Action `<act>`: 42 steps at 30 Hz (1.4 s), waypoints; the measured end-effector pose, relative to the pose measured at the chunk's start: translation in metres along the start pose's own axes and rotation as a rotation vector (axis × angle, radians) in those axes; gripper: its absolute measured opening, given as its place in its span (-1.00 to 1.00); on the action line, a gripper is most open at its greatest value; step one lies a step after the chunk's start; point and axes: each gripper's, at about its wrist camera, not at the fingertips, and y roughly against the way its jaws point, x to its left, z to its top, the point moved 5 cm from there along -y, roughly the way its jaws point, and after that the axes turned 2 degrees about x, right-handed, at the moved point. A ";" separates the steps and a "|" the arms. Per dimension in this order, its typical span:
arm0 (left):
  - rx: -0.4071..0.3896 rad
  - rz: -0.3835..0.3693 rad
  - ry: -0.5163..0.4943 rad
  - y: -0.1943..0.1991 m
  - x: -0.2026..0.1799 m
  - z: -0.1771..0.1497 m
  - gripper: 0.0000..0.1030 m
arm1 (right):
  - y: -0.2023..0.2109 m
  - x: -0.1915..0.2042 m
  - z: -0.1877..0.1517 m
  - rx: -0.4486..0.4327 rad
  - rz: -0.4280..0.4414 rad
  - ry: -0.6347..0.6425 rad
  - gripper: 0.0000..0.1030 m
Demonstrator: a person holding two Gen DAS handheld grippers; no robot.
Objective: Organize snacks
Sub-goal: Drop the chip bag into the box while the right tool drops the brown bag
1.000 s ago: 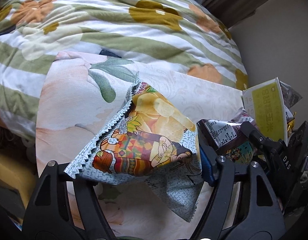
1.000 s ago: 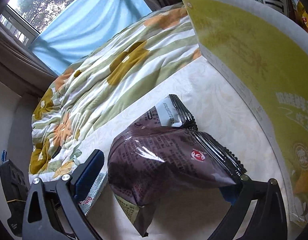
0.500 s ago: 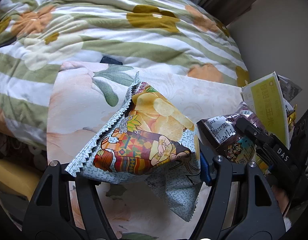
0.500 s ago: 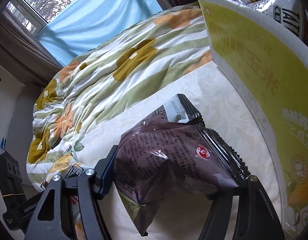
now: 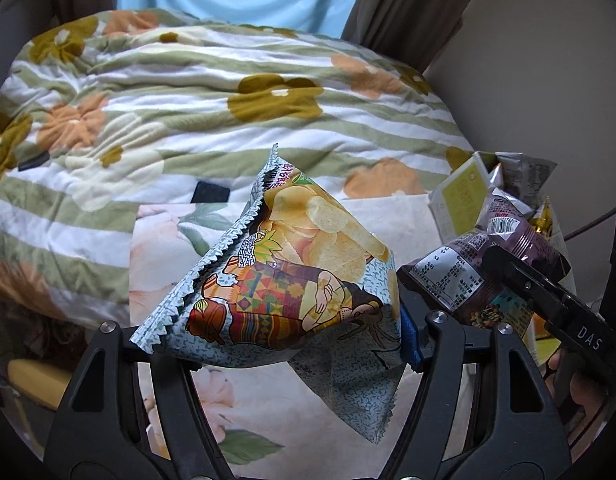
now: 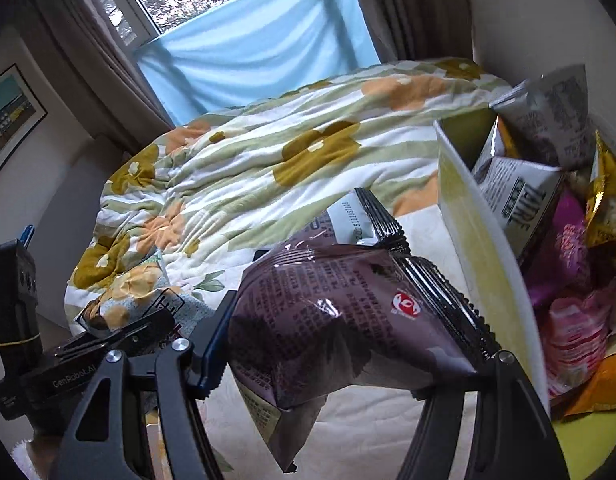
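Observation:
My left gripper (image 5: pixel 268 340) is shut on a pale chip bag (image 5: pixel 292 280) printed with crisps and a colourful figure. The bag hangs clear above the floral sheet (image 5: pixel 164 248). My right gripper (image 6: pixel 355 356) is shut on a dark purple snack bag (image 6: pixel 347 312), also lifted off the bed. This purple bag (image 5: pixel 459 276) shows at the right of the left wrist view, just beside the chip bag. A yellow-green box (image 6: pixel 483 248) stands right of the purple bag and holds several snack bags.
A striped floral quilt (image 5: pixel 228 100) is bunched up behind the sheet. A small dark object (image 5: pixel 210 192) lies at its edge. A window with a blue curtain (image 6: pixel 248 52) is beyond, and a pale wall (image 5: pixel 527 80) rises at the right. A grey bag (image 6: pixel 555 112) sticks out of the box.
The right gripper's jaws went from wide apart to pressing on the purple bag. Both grippers then rose with their bags, so the box's inside now shows from above.

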 end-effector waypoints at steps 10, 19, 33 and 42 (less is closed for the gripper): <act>-0.103 -0.023 -0.037 0.054 -0.133 -0.010 0.30 | 0.120 -0.067 0.017 -0.082 0.026 0.063 0.24; -0.102 -0.078 -0.083 0.027 -0.264 -0.034 0.30 | 0.182 -0.168 0.020 -0.131 -0.044 0.074 0.24; -0.074 0.037 -0.091 -0.024 -0.331 -0.078 0.99 | 0.206 -0.234 0.020 -0.135 -0.032 0.072 0.24; -0.129 0.143 -0.036 0.007 -0.285 -0.081 0.99 | 0.189 -0.223 0.019 -0.087 0.050 0.121 0.24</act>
